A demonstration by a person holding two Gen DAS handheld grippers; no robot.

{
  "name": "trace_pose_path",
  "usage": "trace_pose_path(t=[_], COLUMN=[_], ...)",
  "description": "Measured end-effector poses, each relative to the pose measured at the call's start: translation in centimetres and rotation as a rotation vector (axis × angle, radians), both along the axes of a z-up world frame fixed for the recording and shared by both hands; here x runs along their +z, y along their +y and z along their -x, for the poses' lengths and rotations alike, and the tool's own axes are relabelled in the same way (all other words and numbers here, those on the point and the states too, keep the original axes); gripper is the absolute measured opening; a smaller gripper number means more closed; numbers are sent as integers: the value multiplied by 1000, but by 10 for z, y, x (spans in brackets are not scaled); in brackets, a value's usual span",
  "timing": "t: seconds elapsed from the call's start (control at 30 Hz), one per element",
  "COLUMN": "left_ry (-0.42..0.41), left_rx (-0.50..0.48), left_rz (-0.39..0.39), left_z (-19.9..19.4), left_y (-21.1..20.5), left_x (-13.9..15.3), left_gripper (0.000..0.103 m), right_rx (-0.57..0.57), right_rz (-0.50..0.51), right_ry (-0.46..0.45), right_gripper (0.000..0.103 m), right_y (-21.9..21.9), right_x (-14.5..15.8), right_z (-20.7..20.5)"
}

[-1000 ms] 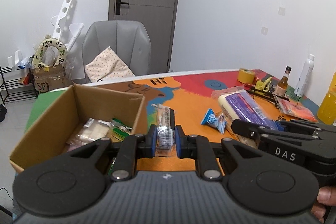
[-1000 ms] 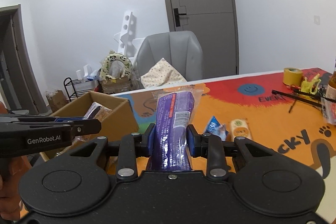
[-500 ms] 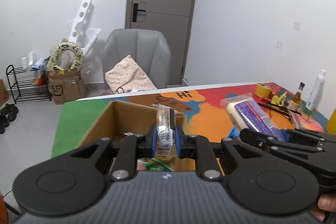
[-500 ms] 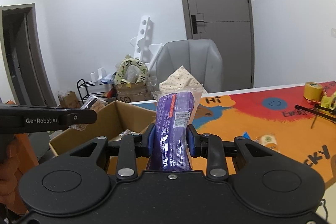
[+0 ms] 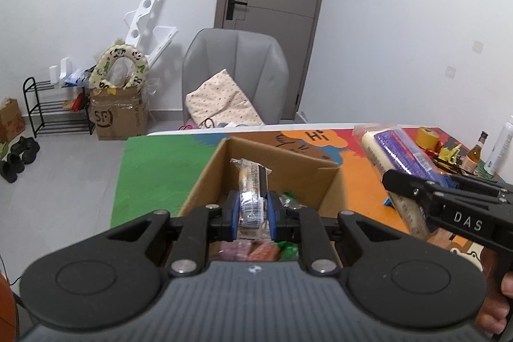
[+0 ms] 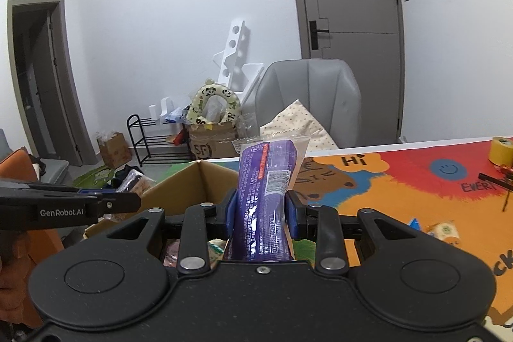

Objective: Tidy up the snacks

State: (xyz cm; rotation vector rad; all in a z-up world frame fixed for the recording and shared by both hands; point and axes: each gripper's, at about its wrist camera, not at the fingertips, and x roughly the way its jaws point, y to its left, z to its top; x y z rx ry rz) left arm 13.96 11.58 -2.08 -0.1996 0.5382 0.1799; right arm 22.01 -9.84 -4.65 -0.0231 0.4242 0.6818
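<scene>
My left gripper [image 5: 253, 210] is shut on a slim clear-wrapped snack bar [image 5: 251, 185] and holds it above the open cardboard box [image 5: 298, 169], which has several snacks inside. My right gripper [image 6: 259, 213] is shut on a long purple snack pack [image 6: 264, 191] and holds it over the box's near edge [image 6: 189, 185]. The purple pack [image 5: 400, 156] and the right gripper also show at the right of the left wrist view. The left gripper shows at the left edge of the right wrist view [image 6: 105, 202].
The box stands on a colourful table mat [image 6: 400, 191]. Small snack packets [image 6: 444, 229], a yellow tape roll [image 6: 501, 149], bottles [image 5: 474, 153] and black sticks lie to the right. A grey chair [image 5: 234, 69] with a cushion stands behind the table.
Both grippers have moved left with their snacks, from over the orange mat to above the cardboard box. Both grips are unchanged.
</scene>
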Motion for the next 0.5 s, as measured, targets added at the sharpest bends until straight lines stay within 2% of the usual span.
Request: trace_pose_path(t=[0.13, 0.33, 0.4, 0.5], left_ry=[5, -31, -35, -43], left_rx=[20, 41, 51, 62], left_rz=[14, 9, 11, 5], left_z=[4, 17, 21, 23], left_y=[10, 14, 14, 15], left_x=[-3, 1, 2, 4], left_gripper=[22, 26, 30, 41], right_rx=[23, 46, 51, 82], right_rz=[13, 32, 27, 35], right_ry=[6, 17, 26, 31], right_gripper=[29, 29, 29, 33], right_y=[14, 27, 31, 36], right_x=[-1, -2, -1, 0], right_z=[5, 12, 13, 20])
